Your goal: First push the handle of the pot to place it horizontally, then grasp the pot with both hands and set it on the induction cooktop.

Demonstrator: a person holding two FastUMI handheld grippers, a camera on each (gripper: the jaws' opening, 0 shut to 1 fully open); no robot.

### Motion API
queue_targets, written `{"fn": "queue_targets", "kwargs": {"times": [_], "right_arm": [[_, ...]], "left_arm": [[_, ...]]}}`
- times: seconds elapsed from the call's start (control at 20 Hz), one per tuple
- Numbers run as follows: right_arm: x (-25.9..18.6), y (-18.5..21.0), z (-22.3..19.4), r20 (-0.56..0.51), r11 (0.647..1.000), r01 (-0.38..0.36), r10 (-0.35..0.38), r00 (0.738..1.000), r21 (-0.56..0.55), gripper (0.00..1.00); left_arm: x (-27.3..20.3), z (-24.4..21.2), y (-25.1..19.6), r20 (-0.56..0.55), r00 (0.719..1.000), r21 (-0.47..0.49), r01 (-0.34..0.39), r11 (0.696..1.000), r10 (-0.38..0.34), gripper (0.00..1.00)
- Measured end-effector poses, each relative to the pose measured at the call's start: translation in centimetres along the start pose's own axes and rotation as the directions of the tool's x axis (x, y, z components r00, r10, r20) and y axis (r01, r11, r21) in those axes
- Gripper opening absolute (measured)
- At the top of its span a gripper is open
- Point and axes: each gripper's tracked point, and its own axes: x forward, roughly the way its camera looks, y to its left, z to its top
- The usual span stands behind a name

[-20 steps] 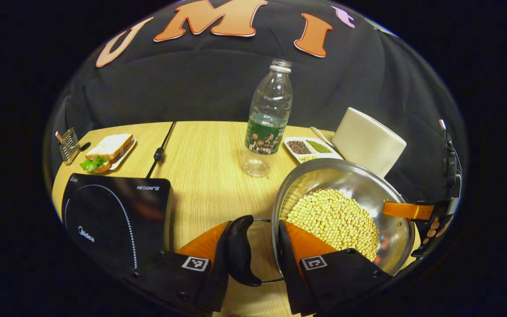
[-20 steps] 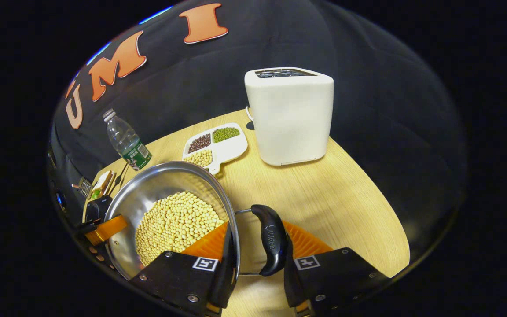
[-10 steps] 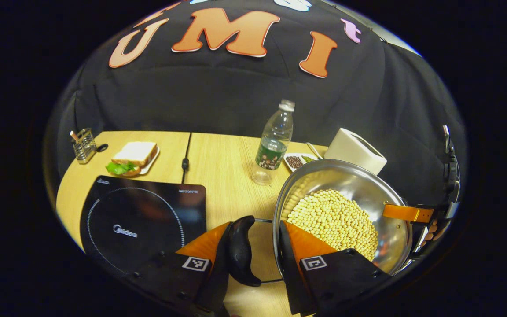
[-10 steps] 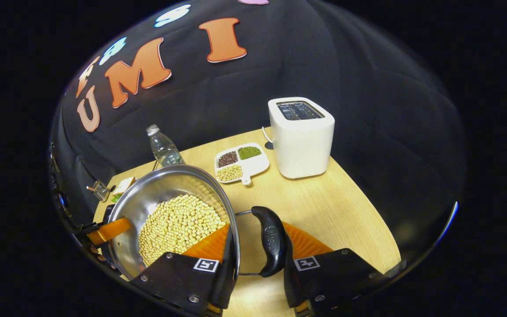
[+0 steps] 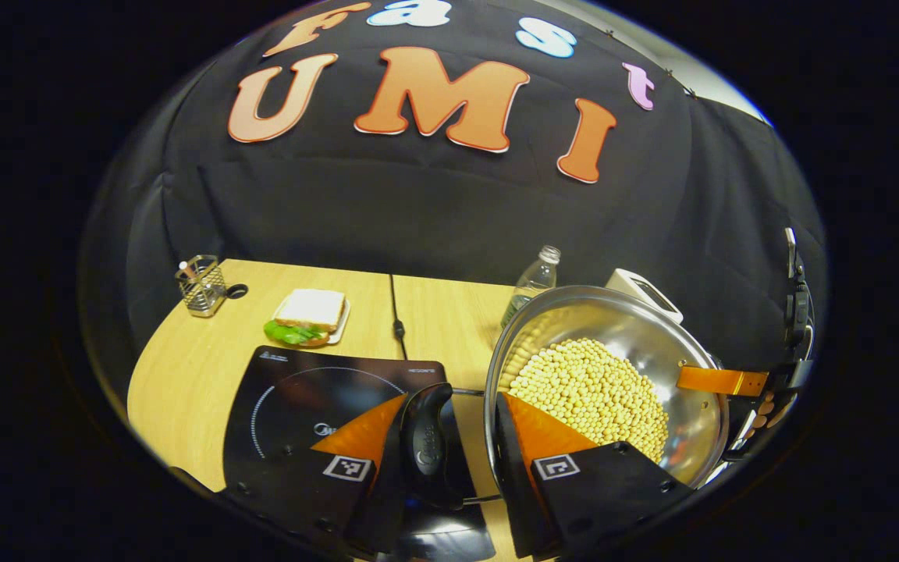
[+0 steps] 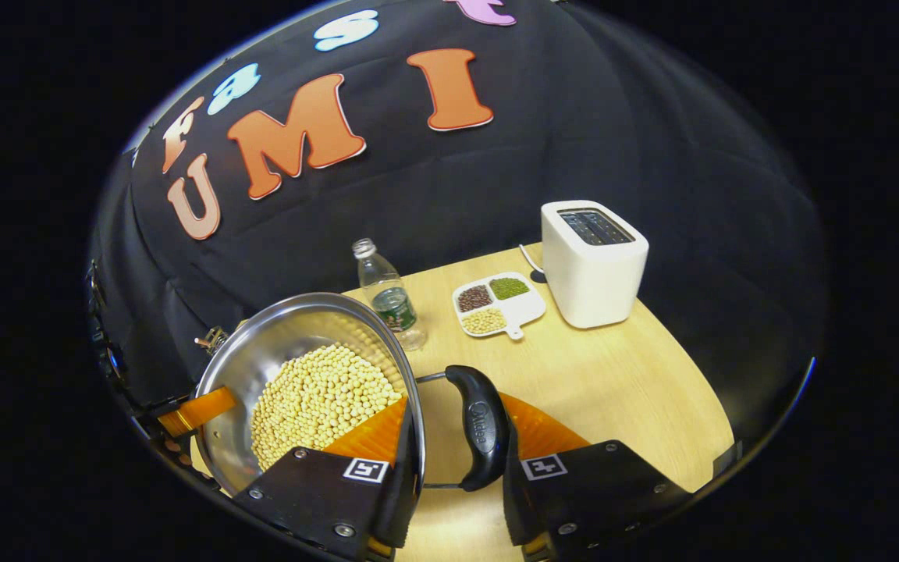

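A steel pot point(image 5: 605, 316) full of soybeans point(image 5: 590, 386) hangs above the wooden table, held from both sides. My left gripper point(image 5: 449, 402) is shut on the pot: one finger is outside the black side handle point(image 5: 426, 449), the other inside the wall. The black induction cooktop point(image 5: 301, 390) lies just below and left of those fingers. In the right gripper view, my right gripper point(image 6: 453, 398) is shut the same way on the pot point(image 6: 293, 328) and its other black handle point(image 6: 481, 425). Each view shows the opposite gripper's orange finger on the far rim.
A water bottle point(image 6: 387, 297), a divided dish of beans point(image 6: 496, 300) and a white toaster point(image 6: 594, 261) stand at the table's back right. A sandwich plate point(image 5: 309, 316), a wire holder point(image 5: 204, 285) and a black cable point(image 5: 396, 312) lie behind the cooktop.
Both grippers have lifted the pot higher and carried it left. The cooktop has slid from the left to under the left gripper's fingers; the table things look smaller.
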Motion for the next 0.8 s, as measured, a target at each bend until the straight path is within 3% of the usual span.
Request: {"fn": "queue_targets", "kwargs": {"times": [0.45,0.8], "right_arm": [[1.7,9.8,-2.0,-0.034,0.996,-0.075,0.074,0.997,-0.044,0.47],[4.7,15.2,-5.7,-0.111,0.992,-0.114,0.107,0.988,-0.061,0.48]], "left_arm": [[-5.5,2.1,9.6,-0.018,0.996,-0.034,-0.093,0.995,0.092,0.61],[-4.6,-0.2,16.7,-0.067,0.988,-0.059,-0.146,0.988,0.142,0.61]]}}
